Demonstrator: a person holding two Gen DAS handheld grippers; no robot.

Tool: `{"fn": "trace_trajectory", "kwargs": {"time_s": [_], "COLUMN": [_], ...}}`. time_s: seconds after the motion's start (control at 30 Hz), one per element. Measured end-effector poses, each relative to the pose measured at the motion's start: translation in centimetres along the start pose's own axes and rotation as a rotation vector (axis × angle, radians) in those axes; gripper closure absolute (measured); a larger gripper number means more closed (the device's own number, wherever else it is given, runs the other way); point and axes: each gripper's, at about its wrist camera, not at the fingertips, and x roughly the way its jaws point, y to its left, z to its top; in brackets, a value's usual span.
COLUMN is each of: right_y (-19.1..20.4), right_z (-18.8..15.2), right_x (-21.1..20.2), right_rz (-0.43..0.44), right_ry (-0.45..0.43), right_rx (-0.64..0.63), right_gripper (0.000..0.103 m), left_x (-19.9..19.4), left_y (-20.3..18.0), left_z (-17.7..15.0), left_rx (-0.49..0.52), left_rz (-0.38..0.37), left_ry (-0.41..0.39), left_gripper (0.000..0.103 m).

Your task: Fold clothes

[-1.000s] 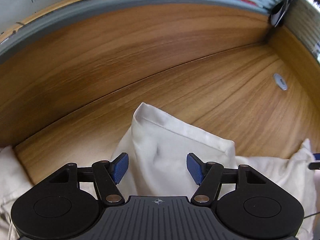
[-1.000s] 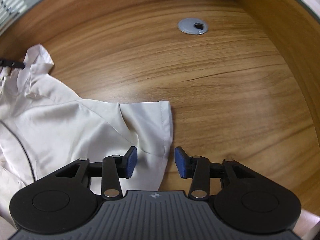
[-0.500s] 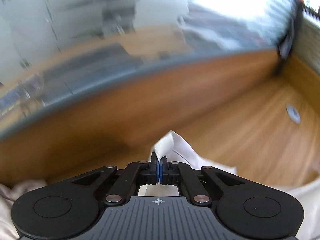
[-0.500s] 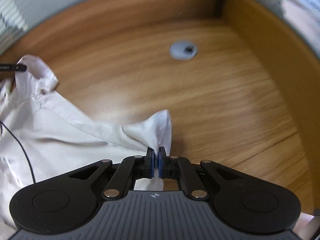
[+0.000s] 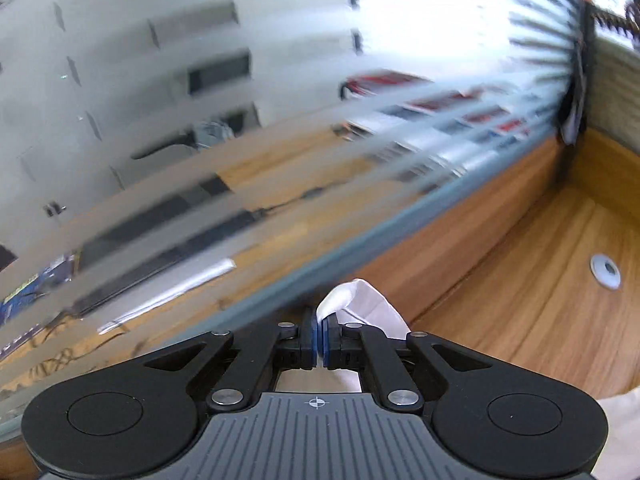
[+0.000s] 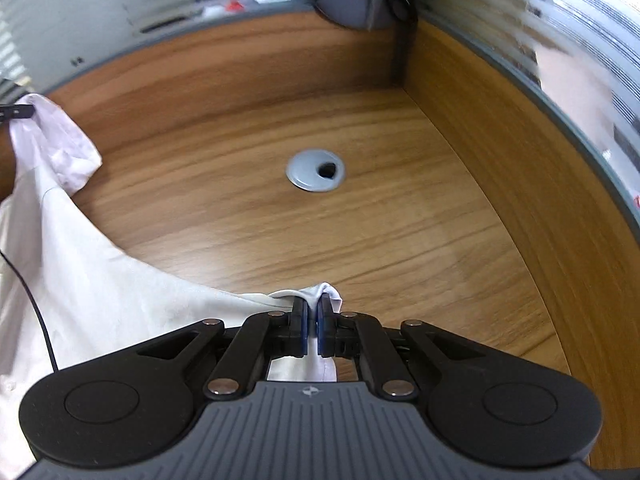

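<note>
A white shirt [image 6: 88, 280] hangs lifted over the wooden desk [image 6: 360, 240]. My right gripper [image 6: 313, 322] is shut on one corner of the shirt, a small fold poking out between the blue pads. My left gripper [image 5: 320, 334] is shut on another corner of the shirt [image 5: 360, 300], raised high and tilted toward the glass partition. In the right wrist view the far corner of the shirt [image 6: 52, 136] is held up at the left edge by the other gripper's tip [image 6: 16, 112]. The cloth stretches between the two grippers.
A grey cable grommet [image 6: 316, 170] sits in the desk, also seen in the left wrist view [image 5: 606, 271]. Wooden side panels [image 6: 520, 184] topped by frosted glass partitions [image 5: 240, 120] enclose the desk at back and right. A thin black cable [image 6: 36, 312] crosses the shirt.
Both grippers closed on shirt corners, then lifted them off the desk. The left view has tilted up to the partition; the shirt now hangs stretched between them.
</note>
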Motion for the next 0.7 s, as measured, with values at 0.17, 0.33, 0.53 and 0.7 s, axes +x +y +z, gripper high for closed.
{"fn": "trace_trajectory", "kwargs": {"time_s": [0.17,0.33,0.53,0.7], "right_y": [-0.2,-0.4,0.4,2.9], "right_z": [-0.2,-0.6,-1.9,-3.6], "right_x": [2.1,1.2,-1.9,-3.8], "right_rz": [-0.080,-0.076,-0.007,0.050], "right_ry": [0.045,0.048,0.033,0.035], "right_rx": [-0.018,-0.018,-0.003,-0.031], "right_gripper": [0.068,0.055,0.048,0.043], "left_x": [-0.1,-3.5,-7.0,-7.8], "left_y": [-0.6,0.8,2.9,3.9], "left_z": [-1.0,-2.8,-7.4,-11.8], "left_rx": [-0.002,0.013,-0.078,-0.232], "left_rz": [-0.084,-0.134,-0.084,-0.042], "left_ry": [0.026,0.052,0.141,0.235], "left_gripper": [0.045,0.042,0.040,0.038]}}
